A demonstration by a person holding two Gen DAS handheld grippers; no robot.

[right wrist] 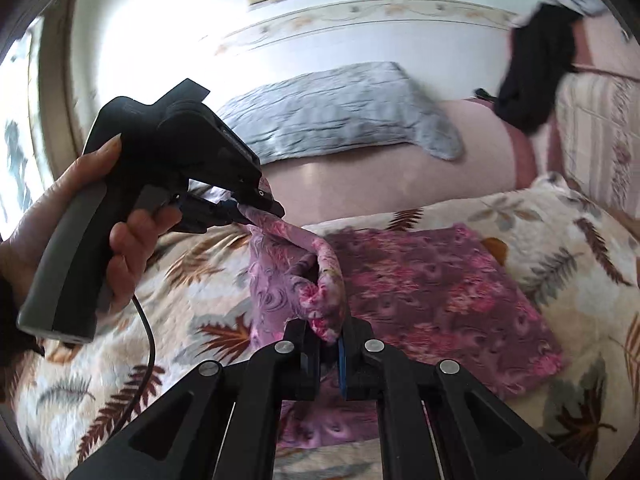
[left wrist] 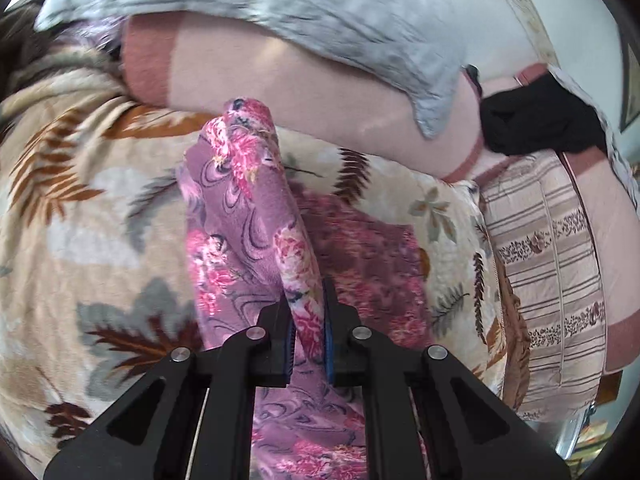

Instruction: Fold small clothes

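Note:
A small purple garment with pink flowers (left wrist: 256, 216) lies partly on a leaf-patterned blanket (left wrist: 80, 208). My left gripper (left wrist: 309, 320) is shut on its lifted edge, which rises in a fold ahead of the jaws. In the right wrist view my right gripper (right wrist: 329, 340) is shut on another part of the same garment (right wrist: 440, 280), raised above the blanket (right wrist: 560, 248). The left gripper (right wrist: 244, 210) shows there too, held in a hand, pinching the garment's far corner. The lifted strip sags between the two grippers.
A pink bed surface (left wrist: 288, 92) lies beyond, with a grey quilted pillow (left wrist: 248, 4) on it. A black cloth (left wrist: 536, 120) and a striped cushion (left wrist: 548, 280) sit at the right. A white wall (right wrist: 200, 40) stands behind.

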